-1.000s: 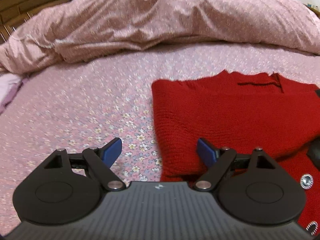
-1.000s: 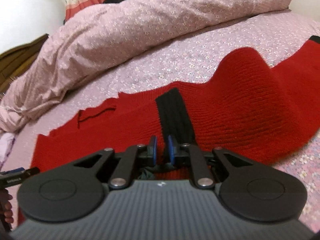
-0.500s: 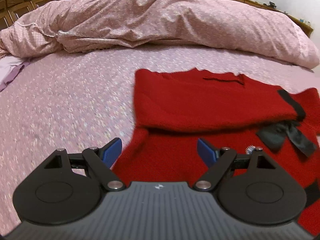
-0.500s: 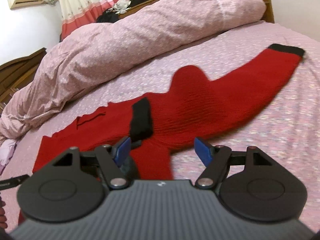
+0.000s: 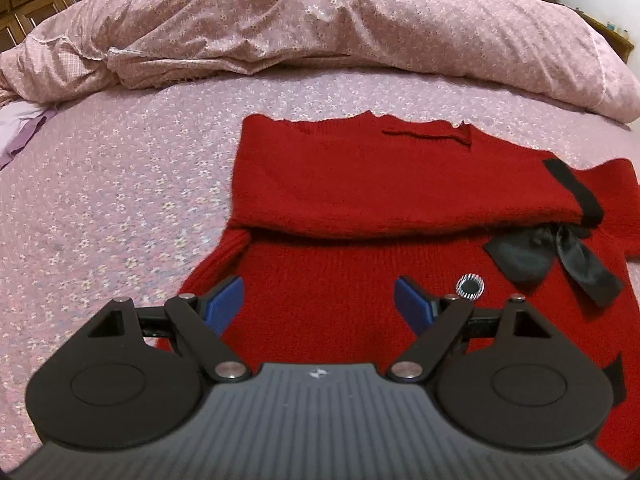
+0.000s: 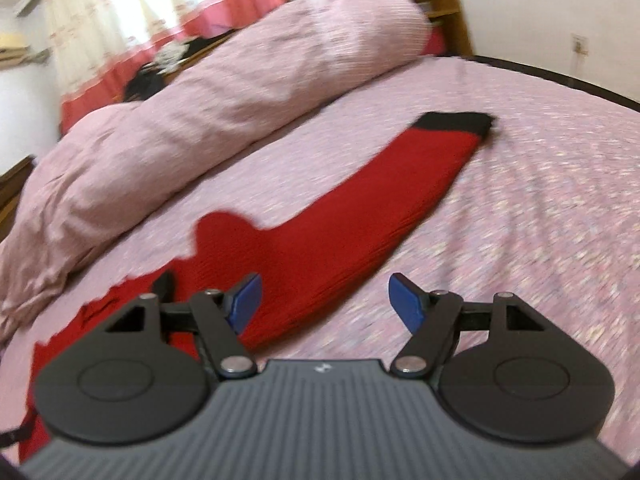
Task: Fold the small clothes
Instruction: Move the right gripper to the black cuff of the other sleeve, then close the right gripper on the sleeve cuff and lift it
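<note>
A small red knit sweater (image 5: 360, 272) lies flat on the bed. One sleeve (image 5: 400, 196) with a black cuff (image 5: 576, 188) is folded across its chest, above a black bow (image 5: 552, 260) and a round button (image 5: 470, 286). My left gripper (image 5: 319, 306) is open and empty just above the sweater's body. In the right wrist view the other sleeve (image 6: 380, 204) stretches out over the bed to its black cuff (image 6: 456, 122). My right gripper (image 6: 325, 304) is open and empty above that sleeve's near edge.
A bunched pink floral duvet (image 5: 320, 20) lies across the far side of the bed and also shows in the right wrist view (image 6: 200, 100). The floral sheet (image 5: 100, 200) surrounds the sweater. A wooden headboard (image 5: 28, 4) is far left. A purple cloth (image 5: 20, 128) lies at the left edge.
My right gripper opened, let go of the black cuff of the folded sleeve, and swung right toward the outstretched sleeve. My left gripper moved right, over the sweater body, staying open.
</note>
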Available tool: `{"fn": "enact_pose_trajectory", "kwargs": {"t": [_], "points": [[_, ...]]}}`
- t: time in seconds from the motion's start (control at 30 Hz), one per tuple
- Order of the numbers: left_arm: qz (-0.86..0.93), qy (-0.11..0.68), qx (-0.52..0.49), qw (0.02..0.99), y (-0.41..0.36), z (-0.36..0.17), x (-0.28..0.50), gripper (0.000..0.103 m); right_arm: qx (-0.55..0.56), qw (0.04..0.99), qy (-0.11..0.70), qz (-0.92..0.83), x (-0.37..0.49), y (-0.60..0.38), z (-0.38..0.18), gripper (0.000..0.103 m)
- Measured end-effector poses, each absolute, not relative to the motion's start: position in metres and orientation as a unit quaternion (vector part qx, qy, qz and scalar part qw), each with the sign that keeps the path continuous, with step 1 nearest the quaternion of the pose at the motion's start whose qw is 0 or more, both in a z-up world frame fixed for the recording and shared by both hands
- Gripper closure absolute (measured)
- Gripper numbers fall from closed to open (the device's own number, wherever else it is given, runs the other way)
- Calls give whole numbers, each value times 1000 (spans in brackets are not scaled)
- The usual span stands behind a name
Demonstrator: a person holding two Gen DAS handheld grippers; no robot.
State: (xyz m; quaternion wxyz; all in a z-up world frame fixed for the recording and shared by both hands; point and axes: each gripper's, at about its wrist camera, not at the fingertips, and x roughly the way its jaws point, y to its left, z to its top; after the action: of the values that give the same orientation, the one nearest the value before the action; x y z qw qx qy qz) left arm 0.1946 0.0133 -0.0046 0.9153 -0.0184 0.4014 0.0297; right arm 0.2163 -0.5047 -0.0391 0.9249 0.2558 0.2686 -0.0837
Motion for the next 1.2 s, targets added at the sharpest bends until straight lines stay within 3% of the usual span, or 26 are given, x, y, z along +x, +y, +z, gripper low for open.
{"fn": "enact_pose_trajectory", "kwargs": {"t": [0.4,0.77,0.87,1.0,1.1,1.2], "points": [[30,417,-7,908,-19,-17,221,17,310,904,253,-153,268,-582,-63,30],[40,418,-6,907,-17,-18,221,17,278,906,262,-183,314,-597,-78,31],[42,418,-2,908,-17,-19,220,17,323,896,245,-180,316,-604,-79,31],[44,416,-6,908,-13,-18,217,17,383,881,225,-161,314,-609,-81,44],[46,414,-12,909,-8,-16,215,17,425,870,221,-116,312,-610,-87,83],[50,410,-22,910,0,-12,212,17,438,871,198,-107,304,-610,-81,86]]}}
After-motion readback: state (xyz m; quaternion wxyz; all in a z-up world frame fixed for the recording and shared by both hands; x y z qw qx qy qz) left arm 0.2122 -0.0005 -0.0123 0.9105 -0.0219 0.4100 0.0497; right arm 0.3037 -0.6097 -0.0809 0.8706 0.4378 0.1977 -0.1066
